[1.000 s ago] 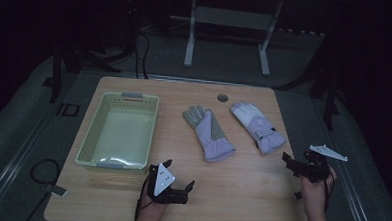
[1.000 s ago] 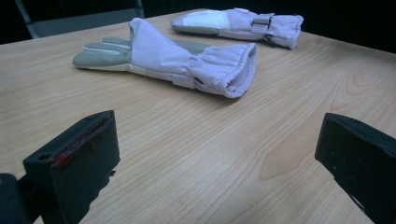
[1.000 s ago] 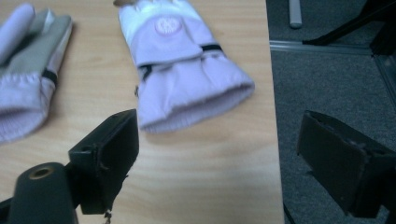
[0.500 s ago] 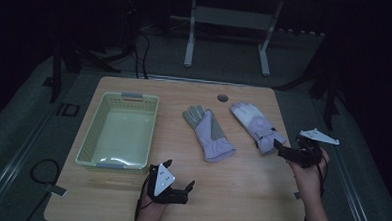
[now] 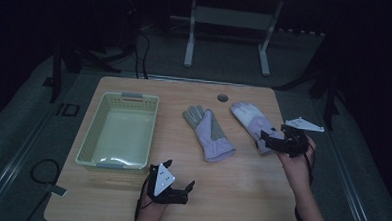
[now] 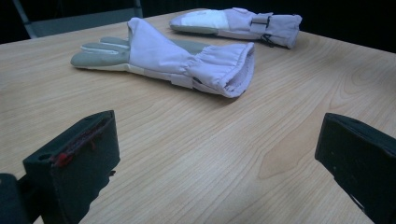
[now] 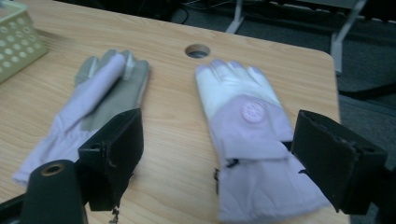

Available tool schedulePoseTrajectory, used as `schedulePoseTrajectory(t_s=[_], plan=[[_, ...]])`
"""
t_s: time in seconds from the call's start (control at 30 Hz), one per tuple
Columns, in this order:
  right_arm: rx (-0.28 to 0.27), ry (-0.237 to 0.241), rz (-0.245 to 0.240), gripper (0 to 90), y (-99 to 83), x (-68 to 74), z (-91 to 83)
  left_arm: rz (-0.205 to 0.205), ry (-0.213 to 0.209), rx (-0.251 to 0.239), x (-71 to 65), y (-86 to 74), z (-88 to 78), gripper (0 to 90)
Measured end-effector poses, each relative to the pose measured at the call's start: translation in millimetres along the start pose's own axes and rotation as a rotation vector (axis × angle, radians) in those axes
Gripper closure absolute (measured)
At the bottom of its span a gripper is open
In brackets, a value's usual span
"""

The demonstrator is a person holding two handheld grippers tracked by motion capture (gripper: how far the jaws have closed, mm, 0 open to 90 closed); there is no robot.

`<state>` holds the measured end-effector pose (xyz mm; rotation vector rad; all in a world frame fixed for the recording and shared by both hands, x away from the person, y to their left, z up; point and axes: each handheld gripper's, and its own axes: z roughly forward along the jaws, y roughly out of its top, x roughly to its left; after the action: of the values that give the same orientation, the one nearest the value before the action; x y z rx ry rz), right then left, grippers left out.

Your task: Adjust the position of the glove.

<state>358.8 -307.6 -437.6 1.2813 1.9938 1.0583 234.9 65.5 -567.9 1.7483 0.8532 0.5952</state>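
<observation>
A wooden table holds a pale green basket at its left. Two lilac gloves lie flat mid-table: the left glove, and the right glove near the right edge. The right gripper, jaws apart and just closing slightly, hangs over that glove's cuff without clamping it. The left gripper, jaws wide apart, rests near the front edge.

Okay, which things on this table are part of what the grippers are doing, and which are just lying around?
In the job: right glove, under the open right gripper; left glove; probably the basket.
Lying about: metal stand behind the table, floor cables.
</observation>
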Motion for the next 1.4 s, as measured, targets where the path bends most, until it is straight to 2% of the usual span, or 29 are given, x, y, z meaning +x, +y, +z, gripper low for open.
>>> schedulePoseTrajectory(t_s=[0.23, 0.27, 0.37, 0.43, 0.47, 0.63, 0.67, 0.73, 0.83, 1.0, 1.07, 1.2, 1.3, 1.4], plan=[[0.012, 0.035, -0.025, 20.1, 10.4, 14.4, 12.4, 0.0, -0.001, 0.0, 0.0, 0.0, 0.0, 0.0], [0.021, 0.06, -0.032, 22.7, 12.5, 20.1, 18.7, -0.001, -0.003, 0.0, 0.0, 0.0, 0.0, 0.0], [0.038, 0.091, -0.058, 24.2, 13.7, 29.4, 27.5, 0.0, -0.005, 0.001, 0.0, 0.0, 0.0, 0.0], [0.04, 0.095, -0.066, 24.2, 13.9, 33.1, 30.5, 0.0, -0.005, 0.001, 0.0, 0.0, 0.0, 0.0], [0.044, 0.118, -0.088, 27.5, 14.6, 40.3, 36.5, 0.001, -0.006, 0.001, 0.0, 0.0, 0.0, 0.0], [0.051, 0.14, -0.121, 30.2, 16.3, 51.2, 46.3, -0.001, -0.008, 0.0, 0.1, 0.0, 0.1, 0.0], [0.051, 0.178, -0.146, 32.9, 18.5, 60.0, 55.4, 0.001, -0.009, 0.0, 0.1, 0.0, 0.1, 0.0], [0.053, 0.202, -0.155, 33.8, 19.5, 63.8, 60.9, 0.0, -0.01, 0.0, 0.1, 0.0, 0.1, 0.0], [0.069, 0.225, -0.172, 34.8, 20.2, 68.9, 71.9, 0.0, -0.013, 0.0, 0.3, 0.0, 0.1, 0.0], [0.103, 0.246, -0.17, 37.1, 20.0, 71.9, 86.3, 0.0, -0.015, 0.0, 0.3, 0.0, 0.1, 0.0], [0.12, 0.261, -0.16, 41.9, 19.0, 72.3, 95.6, -0.002, -0.016, 0.0, 0.4, 0.0, 0.1, 0.0], [0.126, 0.282, -0.171, 51.3, 16.4, 73.7, 106.5, -0.002, -0.017, 0.001, 0.6, 0.0, 0.1, 0.0], [0.139, 0.3, -0.18, 54.7, 15.8, 76.2, 114.3, -0.003, -0.017, 0.001, 0.6, 0.0, 0.1, 0.0], [0.152, 0.292, -0.2, 56.9, 16.6, 79.6, 121.3, -0.003, -0.018, 0.001, 0.6, 0.0, 0.1, 0.0]])
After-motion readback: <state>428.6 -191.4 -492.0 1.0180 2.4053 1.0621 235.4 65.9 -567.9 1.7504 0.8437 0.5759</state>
